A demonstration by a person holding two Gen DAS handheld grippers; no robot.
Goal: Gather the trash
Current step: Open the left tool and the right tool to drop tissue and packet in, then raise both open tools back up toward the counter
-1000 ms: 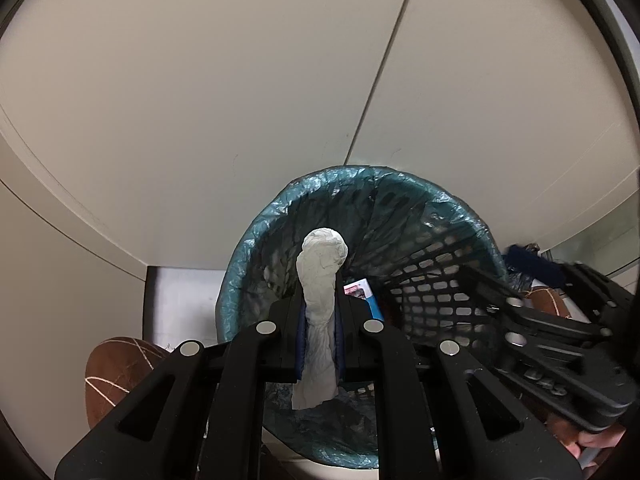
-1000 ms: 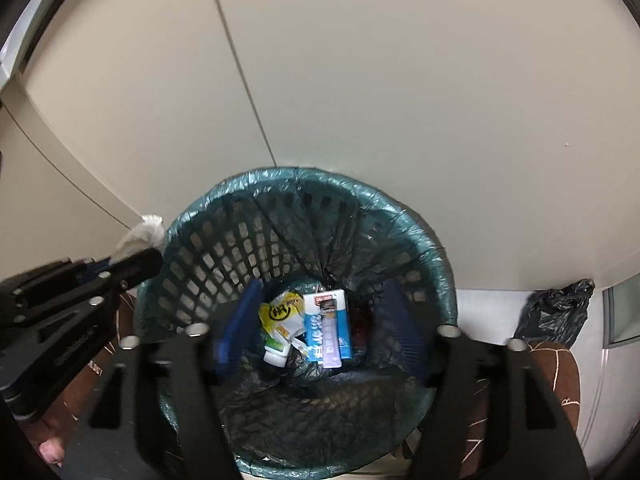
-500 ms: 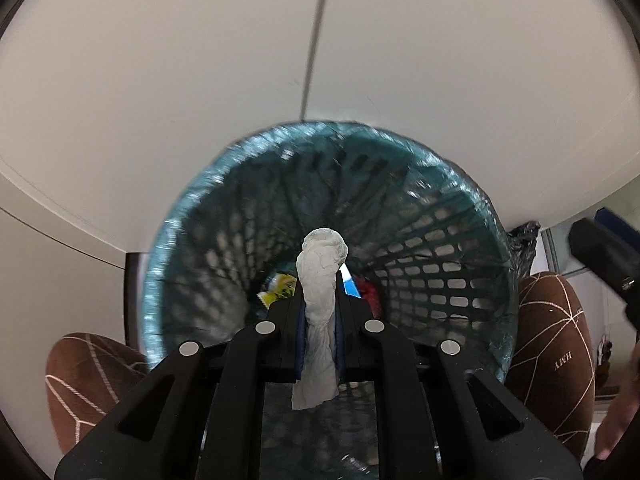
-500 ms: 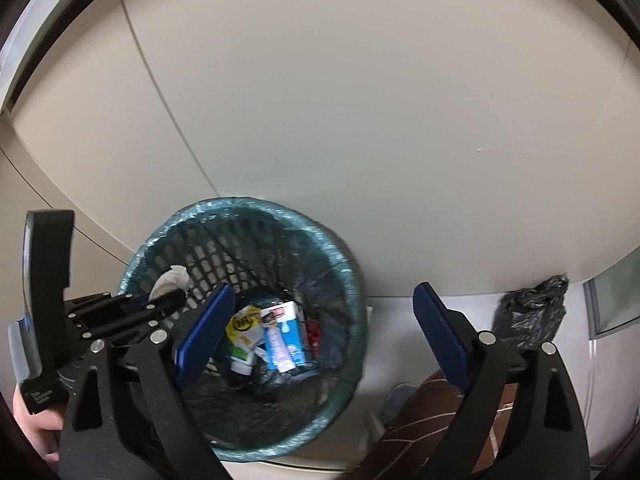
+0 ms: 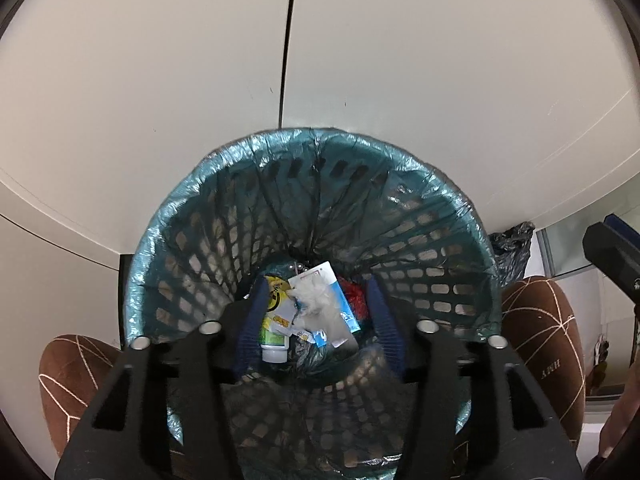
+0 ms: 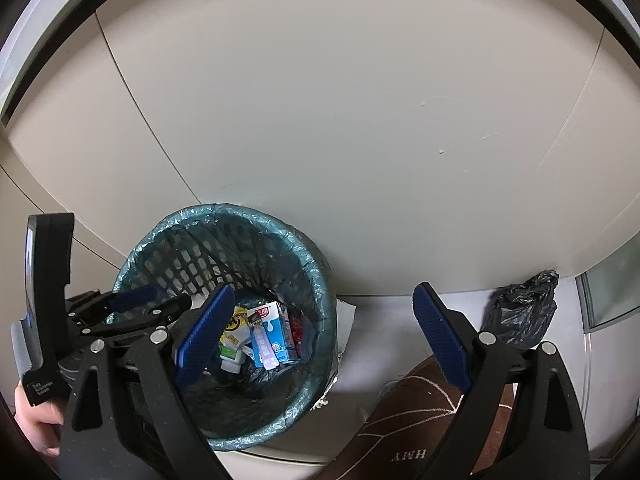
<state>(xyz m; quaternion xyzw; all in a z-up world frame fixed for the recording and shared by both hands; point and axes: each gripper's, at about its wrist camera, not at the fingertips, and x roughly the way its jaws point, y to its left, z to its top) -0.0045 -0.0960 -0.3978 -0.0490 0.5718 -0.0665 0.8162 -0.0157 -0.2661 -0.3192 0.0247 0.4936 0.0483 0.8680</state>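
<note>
While the left gripper (image 5: 316,322) hangs spread wide over the teal bin (image 5: 192,216), the white tissue (image 5: 318,300) lies inside on other trash. From the right wrist, the right gripper (image 6: 320,340) is spread wide beside the bin (image 6: 280,232).

Cream cabinet doors (image 5: 400,60) fill the background, split by a dark vertical seam (image 5: 287,40). Below lies a pale floor (image 6: 384,344), with a crumpled black bag (image 6: 520,316) beside a glass panel (image 6: 612,284).
</note>
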